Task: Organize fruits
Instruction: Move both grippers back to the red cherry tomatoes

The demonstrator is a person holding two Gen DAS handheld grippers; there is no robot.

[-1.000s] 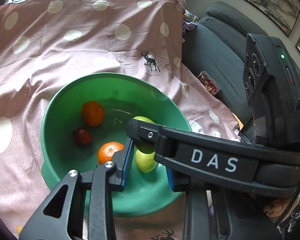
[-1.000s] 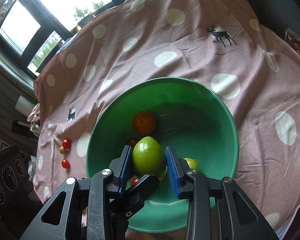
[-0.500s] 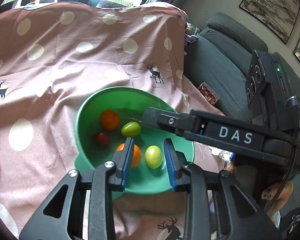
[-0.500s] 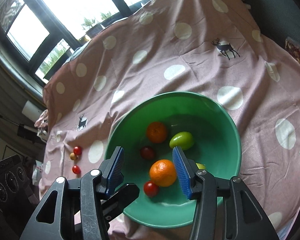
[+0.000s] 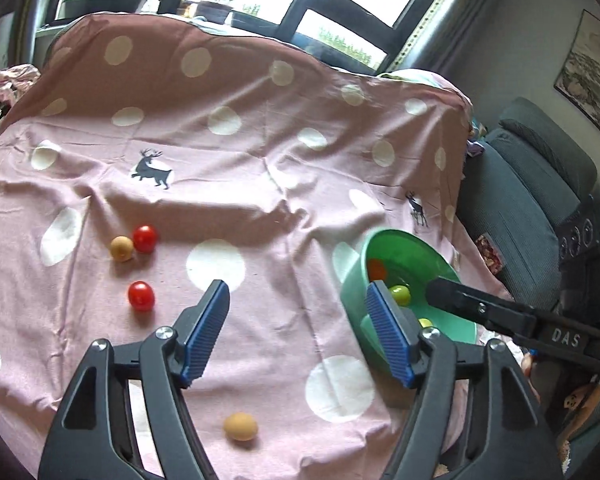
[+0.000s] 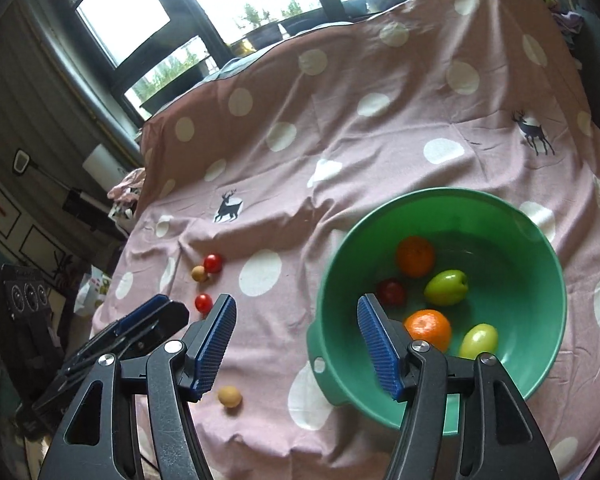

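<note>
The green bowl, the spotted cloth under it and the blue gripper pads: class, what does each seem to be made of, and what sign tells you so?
Green bowl: probably plastic, smooth and slightly glossy, with soft highlights and a moulded lip.
Spotted cloth: woven fabric, matte, creased and draped.
Blue pads: likely rubber or soft plastic, matte, finely ribbed.

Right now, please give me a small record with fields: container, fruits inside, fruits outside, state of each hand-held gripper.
container: green bowl on the dotted cloth
inside: two oranges, two green fruits, one red fruit
outside: two red tomatoes, two tan balls
left hand-held gripper: open, empty
right hand-held gripper: open, empty
</note>
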